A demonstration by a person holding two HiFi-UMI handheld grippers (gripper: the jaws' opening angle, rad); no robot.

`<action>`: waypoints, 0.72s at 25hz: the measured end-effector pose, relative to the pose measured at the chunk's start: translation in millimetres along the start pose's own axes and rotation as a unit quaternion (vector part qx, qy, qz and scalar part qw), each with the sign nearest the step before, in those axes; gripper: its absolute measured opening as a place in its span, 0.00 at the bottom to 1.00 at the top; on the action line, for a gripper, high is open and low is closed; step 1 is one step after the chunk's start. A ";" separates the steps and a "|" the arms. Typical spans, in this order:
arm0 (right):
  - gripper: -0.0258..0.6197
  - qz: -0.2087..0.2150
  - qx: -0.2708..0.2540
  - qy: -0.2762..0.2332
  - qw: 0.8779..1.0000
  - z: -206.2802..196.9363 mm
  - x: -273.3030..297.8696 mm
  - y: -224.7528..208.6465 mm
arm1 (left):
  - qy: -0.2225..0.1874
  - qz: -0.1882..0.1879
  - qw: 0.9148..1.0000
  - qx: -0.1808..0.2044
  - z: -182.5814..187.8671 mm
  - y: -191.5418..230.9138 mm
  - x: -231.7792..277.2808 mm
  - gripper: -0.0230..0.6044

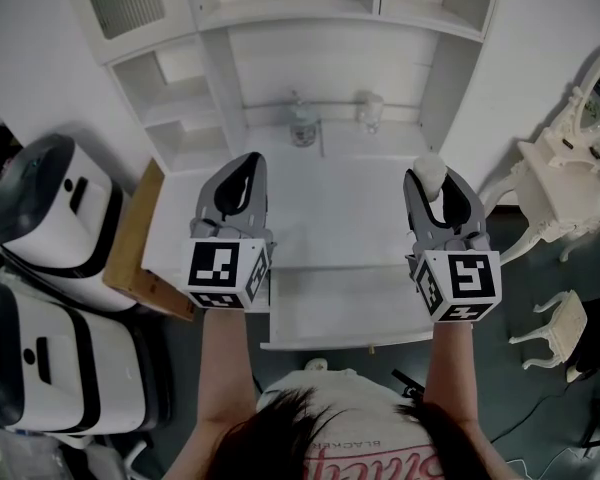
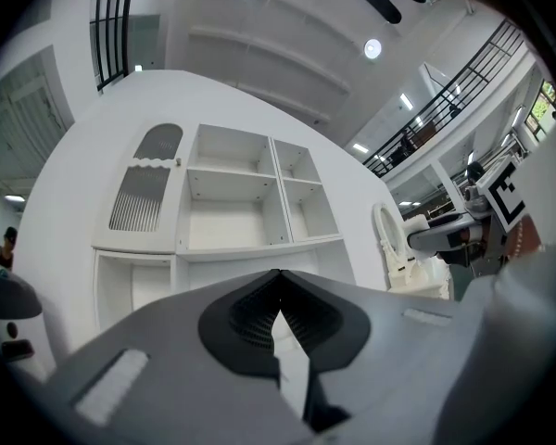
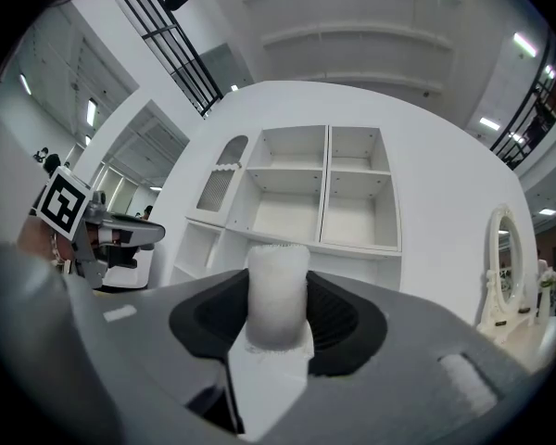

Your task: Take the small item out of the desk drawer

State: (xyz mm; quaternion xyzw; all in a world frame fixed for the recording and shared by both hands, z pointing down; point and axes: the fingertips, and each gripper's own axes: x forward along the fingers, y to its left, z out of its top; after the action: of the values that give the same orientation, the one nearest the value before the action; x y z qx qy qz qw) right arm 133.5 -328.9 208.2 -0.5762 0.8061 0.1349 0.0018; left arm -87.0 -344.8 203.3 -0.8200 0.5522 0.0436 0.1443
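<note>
The small item (image 1: 430, 174) is a white fuzzy cylinder, and my right gripper (image 1: 432, 182) is shut on it above the right part of the white desk top (image 1: 330, 203). In the right gripper view the item (image 3: 277, 281) stands upright between the dark pads of the right gripper (image 3: 278, 321). My left gripper (image 1: 244, 166) hovers over the left part of the desk, shut with nothing in it. In the left gripper view the left gripper (image 2: 278, 276) has its jaws meeting at the tips. The desk drawer (image 1: 350, 308) is pulled out at the front edge; its visible inside looks bare.
A white hutch with open shelves (image 1: 280, 58) rises behind the desk, with two glass jars (image 1: 302, 128) at its foot. Two white machines (image 1: 50, 208) and a wooden board (image 1: 135, 238) stand left. A white vanity (image 1: 570, 183) and stool (image 1: 565, 328) stand right.
</note>
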 end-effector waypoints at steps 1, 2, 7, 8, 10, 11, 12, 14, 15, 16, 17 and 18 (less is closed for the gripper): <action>0.31 -0.001 0.001 -0.001 1.000 1.2 0.6 -1.6 | -0.002 0.000 1.000 0.002 2.2 0.8 0.5 0.05; 0.31 -0.002 0.001 -0.003 1.000 2.5 1.0 -3.1 | -0.005 0.001 1.000 0.004 4.4 1.9 0.8 0.04; 0.31 -0.004 -0.007 -0.009 1.000 9.7 1.3 -6.1 | -0.016 0.013 1.000 0.009 14.1 11.7 -2.3 0.04; 0.31 -0.003 -0.008 -0.010 1.000 10.6 1.1 -6.2 | -0.018 0.015 1.000 0.010 15.7 13.7 -3.4 0.04; 0.31 -0.001 -0.012 -0.011 1.000 12.6 1.0 -6.7 | -0.022 0.019 1.000 0.011 18.9 17.1 -4.5 0.04; 0.31 -0.001 -0.012 -0.011 1.000 13.6 1.3 -7.1 | -0.023 0.020 0.999 0.012 20.4 18.4 -4.7 0.04; 0.31 -0.001 -0.013 -0.011 1.000 14.3 1.6 -7.5 | -0.025 0.021 0.999 0.012 21.7 19.4 -4.9 0.04; 0.31 -0.004 -0.013 -0.011 1.000 14.1 1.6 -8.0 | -0.027 0.020 0.999 0.012 22.9 19.9 -5.8 0.04; 0.31 -0.005 -0.012 -0.010 1.000 13.4 1.3 -8.0 | -0.028 0.020 0.999 0.011 23.0 19.7 -6.5 0.04; 0.31 -0.006 -0.012 -0.010 1.000 12.6 1.0 -7.9 | -0.029 0.019 0.999 0.010 23.1 19.5 -7.2 0.04; 0.31 -0.006 -0.011 -0.009 1.000 12.2 0.7 -7.6 | -0.029 0.018 0.999 0.010 23.3 19.3 -7.9 0.04; 0.31 -0.007 -0.011 -0.009 1.000 12.0 0.4 -7.4 | -0.030 0.017 0.999 0.011 23.6 19.2 -8.4 0.04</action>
State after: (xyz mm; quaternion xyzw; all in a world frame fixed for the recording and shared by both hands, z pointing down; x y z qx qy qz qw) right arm 138.4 -328.8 195.0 -0.5805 0.8006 0.1485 0.0035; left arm -105.7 -337.3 179.1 -0.8071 0.5622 0.0644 0.1686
